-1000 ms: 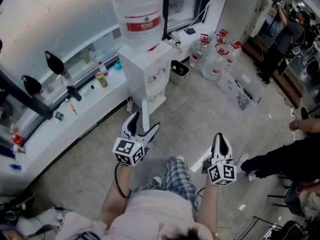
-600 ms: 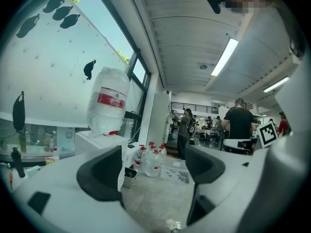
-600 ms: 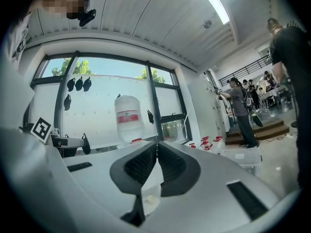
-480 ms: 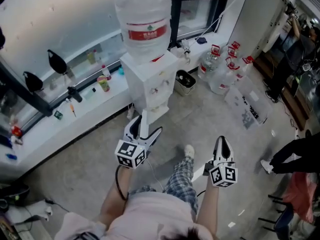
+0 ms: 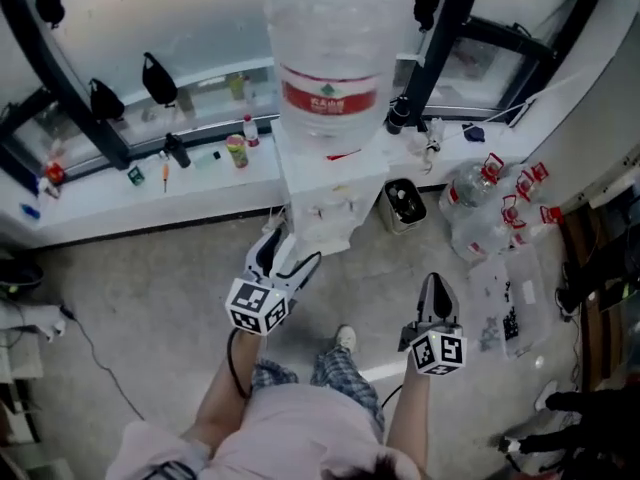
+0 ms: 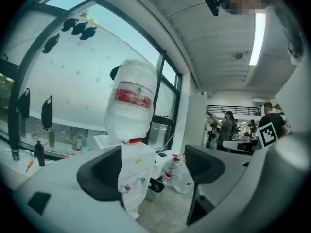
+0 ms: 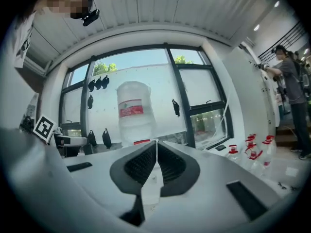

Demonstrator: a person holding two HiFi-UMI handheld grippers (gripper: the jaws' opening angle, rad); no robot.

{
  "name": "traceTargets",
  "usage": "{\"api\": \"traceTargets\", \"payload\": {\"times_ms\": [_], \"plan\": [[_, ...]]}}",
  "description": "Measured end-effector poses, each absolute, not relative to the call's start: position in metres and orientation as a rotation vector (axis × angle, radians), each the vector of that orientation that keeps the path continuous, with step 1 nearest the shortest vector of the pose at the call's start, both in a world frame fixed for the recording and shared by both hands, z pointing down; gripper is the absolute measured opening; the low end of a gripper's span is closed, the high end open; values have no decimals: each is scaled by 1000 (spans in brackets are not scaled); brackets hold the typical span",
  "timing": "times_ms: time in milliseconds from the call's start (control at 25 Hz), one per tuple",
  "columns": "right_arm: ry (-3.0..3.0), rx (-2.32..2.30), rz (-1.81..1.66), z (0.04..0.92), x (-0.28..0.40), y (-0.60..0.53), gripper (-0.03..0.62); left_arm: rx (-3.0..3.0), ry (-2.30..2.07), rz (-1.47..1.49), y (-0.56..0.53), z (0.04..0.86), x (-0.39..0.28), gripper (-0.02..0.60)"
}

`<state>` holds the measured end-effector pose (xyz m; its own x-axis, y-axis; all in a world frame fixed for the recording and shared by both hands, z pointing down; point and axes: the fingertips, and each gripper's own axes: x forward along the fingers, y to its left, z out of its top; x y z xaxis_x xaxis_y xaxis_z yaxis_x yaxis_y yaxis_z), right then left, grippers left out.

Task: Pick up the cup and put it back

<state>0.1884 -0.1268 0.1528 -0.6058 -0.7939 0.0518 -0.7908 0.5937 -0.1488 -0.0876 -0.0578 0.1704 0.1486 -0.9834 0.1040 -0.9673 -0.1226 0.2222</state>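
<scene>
I cannot make out a cup in any view. A white water dispenser with a big clear bottle on top stands against the window ledge, straight ahead. My left gripper is held just in front of its base, open, with nothing between the jaws. In the left gripper view the dispenser shows through the gap of that gripper. My right gripper hovers over the floor to the right, shut and empty. Its closed jaws point at the bottle.
A white window ledge carries small bottles and tools. A black bin and several water jugs stand on the floor right of the dispenser. Black window posts rise behind. People stand far off at the right.
The view has swung so the dispenser now sits straight ahead and closer. Both grippers keep their places in front of the body, the left open, the right shut.
</scene>
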Motion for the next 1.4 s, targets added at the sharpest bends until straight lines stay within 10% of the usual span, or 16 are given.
{"api": "traceTargets", "payload": {"times_ms": [1400], "plan": [[3207,-681,-280,212,62,-230,17,1790,-2296,-32,-80,201,-120,391]]}}
